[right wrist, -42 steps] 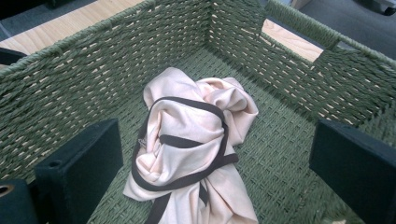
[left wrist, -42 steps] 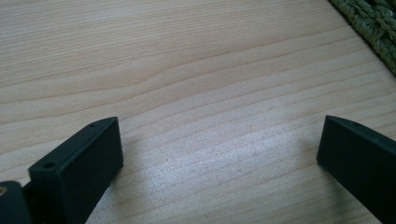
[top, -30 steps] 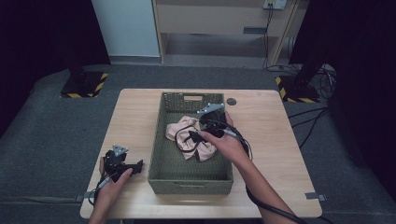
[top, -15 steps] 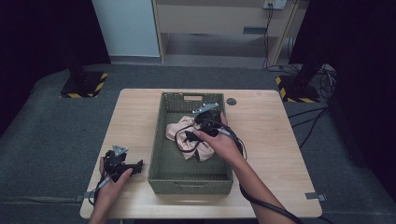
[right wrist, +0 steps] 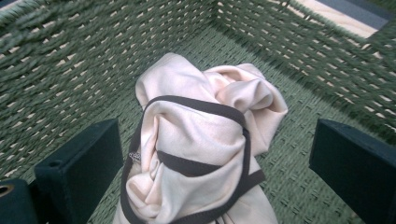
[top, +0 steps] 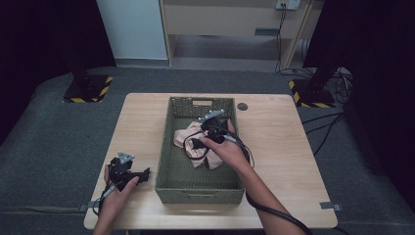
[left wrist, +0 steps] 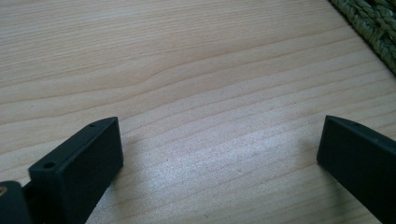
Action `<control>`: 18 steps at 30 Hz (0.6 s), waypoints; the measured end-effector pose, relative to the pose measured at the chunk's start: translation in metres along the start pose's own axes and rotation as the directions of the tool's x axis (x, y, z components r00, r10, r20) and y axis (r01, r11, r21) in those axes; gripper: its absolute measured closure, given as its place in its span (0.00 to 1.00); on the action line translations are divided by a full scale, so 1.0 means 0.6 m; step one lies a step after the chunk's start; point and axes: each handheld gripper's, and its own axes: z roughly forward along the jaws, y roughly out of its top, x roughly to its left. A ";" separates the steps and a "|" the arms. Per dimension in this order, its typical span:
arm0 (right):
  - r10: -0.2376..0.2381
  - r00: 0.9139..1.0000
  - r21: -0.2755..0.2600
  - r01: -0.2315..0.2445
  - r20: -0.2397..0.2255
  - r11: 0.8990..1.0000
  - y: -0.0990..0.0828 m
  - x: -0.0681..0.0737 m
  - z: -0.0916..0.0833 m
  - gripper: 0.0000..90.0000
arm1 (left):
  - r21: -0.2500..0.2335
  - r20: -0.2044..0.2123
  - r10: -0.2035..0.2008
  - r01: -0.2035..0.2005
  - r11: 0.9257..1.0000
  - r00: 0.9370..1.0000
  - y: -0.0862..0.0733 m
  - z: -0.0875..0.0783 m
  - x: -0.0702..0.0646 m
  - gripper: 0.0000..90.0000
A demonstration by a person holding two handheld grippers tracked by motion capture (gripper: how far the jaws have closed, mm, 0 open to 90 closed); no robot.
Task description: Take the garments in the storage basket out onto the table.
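Between the right gripper's (right wrist: pixel 215 172) wide-open jaws, at 12 o'clock, the pink garment (right wrist: pixel 201 144) is bracketed, ungripped (basket (top: pixel 166 161)); left gripper (left wrist: pixel 219 154) is held open, empty.

Grey carpet (top: pixel 44 142), wooden table (top: pixel 142 112), perhaps a cabinet (top: pixel 230 22) behind.

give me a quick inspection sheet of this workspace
surface: light wooden table, bare under the left gripper
job's things: pale pink garment with dark trim bunched inside the green woven basket
clutter: small dark round disc beside the basket
grippers: left open, low over the table; right gripper open, jaws either side of the garment
cables: black cable trails from the right gripper
surroundings: grey carpet, wooden cabinet behind
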 end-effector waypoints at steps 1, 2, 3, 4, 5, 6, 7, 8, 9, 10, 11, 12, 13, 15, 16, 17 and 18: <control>0.004 1.000 0.003 -0.004 -0.001 1.000 0.000 0.001 0.004 0.03 | 0.000 0.000 0.000 0.000 1.000 1.000 0.000 0.000 0.000 0.00; 0.003 1.000 0.006 -0.003 -0.001 1.000 0.000 0.002 0.008 0.03 | 0.000 0.000 0.000 0.000 1.000 1.000 0.000 0.000 0.000 0.00; -0.002 1.000 0.008 0.002 -0.001 1.000 0.000 0.003 0.013 0.03 | 0.000 0.000 0.000 0.000 1.000 1.000 0.000 0.000 0.000 0.00; -0.004 1.000 0.013 0.004 -0.002 1.000 0.000 0.004 0.017 0.03 | 0.000 0.000 0.000 0.000 1.000 1.000 0.000 0.000 0.000 0.00; -0.004 1.000 0.013 0.004 -0.002 1.000 0.000 0.004 0.017 0.03 | 0.000 0.000 0.000 0.000 1.000 1.000 0.000 0.000 0.000 0.00; -0.004 1.000 0.026 0.004 -0.004 1.000 0.001 0.006 0.027 0.03 | 0.000 0.000 0.000 0.000 1.000 1.000 0.000 0.000 0.000 0.00; -0.002 1.000 0.031 0.002 -0.003 1.000 0.001 0.006 0.032 0.03 | 0.000 0.000 0.000 0.000 1.000 1.000 0.000 0.000 0.000 0.00; 0.001 1.000 0.039 -0.001 -0.002 0.999 0.001 0.007 0.037 0.03 | 0.000 0.000 0.000 0.000 1.000 1.000 0.000 0.000 0.000 0.00; -0.001 1.000 0.046 0.001 -0.002 0.999 0.001 0.007 0.041 0.03 | 0.000 0.000 0.000 0.000 1.000 1.000 0.000 0.000 0.000 0.00; 0.001 1.000 0.052 -0.001 -0.002 0.999 0.002 0.008 0.045 0.03 | 0.000 0.000 0.000 0.000 1.000 1.000 0.000 0.000 0.000 0.00; 0.001 1.000 0.052 -0.001 -0.002 0.999 0.002 0.008 0.045 0.03 | 0.000 0.000 0.000 0.000 1.000 1.000 0.000 0.000 0.000 0.00; 0.004 1.000 0.058 -0.004 0.001 0.998 0.002 0.007 0.053 0.03 | 0.000 0.000 0.000 0.000 1.000 1.000 0.000 0.000 0.000 0.00; 0.010 1.000 0.066 -0.010 0.003 0.998 0.001 0.007 0.057 0.03 | 0.000 0.000 0.000 0.000 1.000 1.000 0.000 0.000 0.000 0.00; 0.014 1.000 0.078 -0.015 0.005 0.997 -0.001 0.006 0.065 0.03 | 0.000 0.000 0.000 0.000 1.000 1.000 0.000 0.000 0.000 0.00; 0.014 1.000 0.079 -0.014 0.003 0.997 -0.002 0.006 0.068 0.03 | 0.000 0.000 0.000 0.000 1.000 1.000 0.000 0.000 0.000 0.00; 0.016 1.000 0.087 -0.016 0.003 0.996 -0.003 0.005 0.072 0.03 | 0.000 0.000 0.000 0.000 1.000 1.000 0.000 0.000 0.000 0.00; 0.013 1.000 0.091 -0.013 0.005 0.996 -0.004 0.005 0.075 0.04 | 0.000 0.000 0.000 0.000 1.000 1.000 0.000 0.000 0.000 0.00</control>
